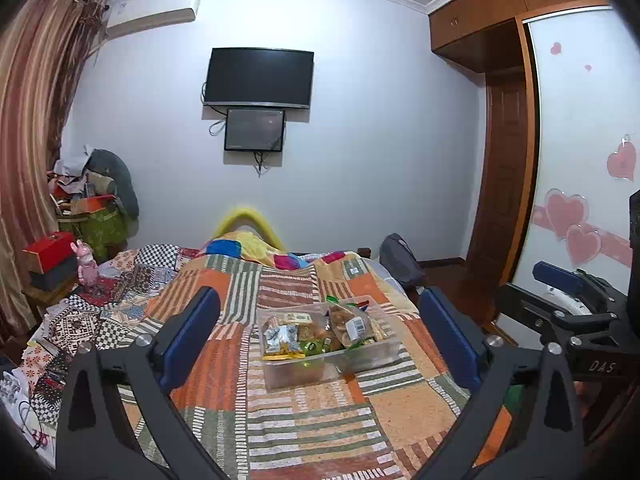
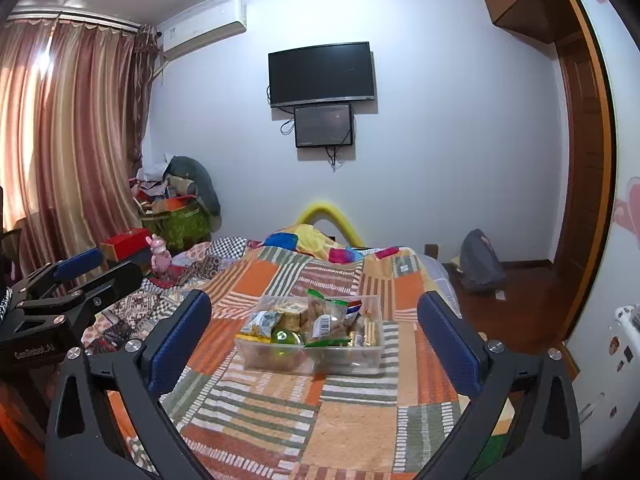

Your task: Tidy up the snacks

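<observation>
Snacks (image 1: 320, 330) filled a clear plastic bin (image 1: 372, 354) that sat on the patchwork quilt (image 1: 304, 420), near the middle of the bed. From our left wrist view we saw packets crowded inside it: a silver and yellow pack (image 1: 282, 342) at the near left corner, a clear bag of round biscuits (image 1: 346, 322) with a barcode label leaning toward the right, and a green item (image 1: 314, 346) low between them. From the right wrist view the same bin (image 2: 360, 356) showed a green ball-like piece (image 2: 285, 337) against its near wall and a green-edged bag (image 2: 328, 320) standing tallest.

We held the left gripper (image 1: 320, 332) spread wide, its blue pads (image 1: 188, 332) framing the bin from short of it and touching nothing. We held the right gripper (image 2: 314, 336) spread just as wide, its blue pads (image 2: 178, 342) likewise on either side of the bin and holding nothing. Each gripper showed at the edge of the other's view: the right one (image 1: 568, 300) at the far right, the left one (image 2: 72, 280) at the far left, so we had them side by side.

Beyond the bed a dark TV (image 1: 258, 78) hung on the wall with a smaller screen (image 1: 255, 130) just beneath it. A pink toy rabbit (image 1: 86, 266) stood by a red box (image 1: 50, 250) at the left, near the striped curtain (image 1: 32, 140).
</observation>
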The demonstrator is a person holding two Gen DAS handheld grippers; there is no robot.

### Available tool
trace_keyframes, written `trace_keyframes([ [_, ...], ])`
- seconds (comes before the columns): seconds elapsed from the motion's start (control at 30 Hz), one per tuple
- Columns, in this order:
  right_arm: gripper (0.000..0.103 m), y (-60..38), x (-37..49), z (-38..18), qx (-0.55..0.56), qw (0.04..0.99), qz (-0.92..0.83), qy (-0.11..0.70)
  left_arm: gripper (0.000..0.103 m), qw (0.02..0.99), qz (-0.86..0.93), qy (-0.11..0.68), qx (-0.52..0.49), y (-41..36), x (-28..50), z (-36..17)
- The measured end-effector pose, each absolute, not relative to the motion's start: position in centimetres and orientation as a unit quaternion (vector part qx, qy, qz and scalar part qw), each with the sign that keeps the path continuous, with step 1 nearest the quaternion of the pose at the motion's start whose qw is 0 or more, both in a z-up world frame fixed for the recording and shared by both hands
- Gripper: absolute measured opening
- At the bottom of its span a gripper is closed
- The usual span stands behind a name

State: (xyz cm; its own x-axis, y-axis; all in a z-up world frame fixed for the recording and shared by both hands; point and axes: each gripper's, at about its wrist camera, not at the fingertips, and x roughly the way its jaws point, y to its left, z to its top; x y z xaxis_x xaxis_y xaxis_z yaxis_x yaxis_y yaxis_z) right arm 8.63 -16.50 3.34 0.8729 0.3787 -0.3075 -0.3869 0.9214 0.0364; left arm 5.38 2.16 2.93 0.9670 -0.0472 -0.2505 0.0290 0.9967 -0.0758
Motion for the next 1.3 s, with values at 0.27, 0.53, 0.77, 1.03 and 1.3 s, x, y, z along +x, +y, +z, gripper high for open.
trace_keyframes([
  [0.27, 0.103, -17.0, 8.0, 2.9, -0.011, 0.968, 0.191, 0.16, 0.103, 0.99, -0.021, 0.133, -0.034, 2.1, 5.1, 2.6],
  [0.53, 0.103, -17.2, 7.7, 3.0, -0.01, 0.968, 0.191, 0.161, 0.103, 0.99, -0.019, 0.132, -0.032, 2.0, 5.1, 2.4],
  [0.77, 0.103, -17.3, 7.5, 3.1, -0.013, 0.968, 0.191, 0.161, 0.103, 0.99, -0.021, 0.134, -0.028, 1.9, 5.0, 2.3],
  [1.03, 0.103, -17.2, 7.3, 3.3, -0.013, 0.969, 0.189, 0.158, 0.103, 0.99, -0.021, 0.134, -0.028, 1.8, 4.9, 2.2],
  [1.3, 0.103, -17.2, 7.3, 3.4, -0.015, 0.969, 0.187, 0.158, 0.103, 0.99, -0.028, 0.134, -0.028, 1.7, 4.8, 2.1],
])
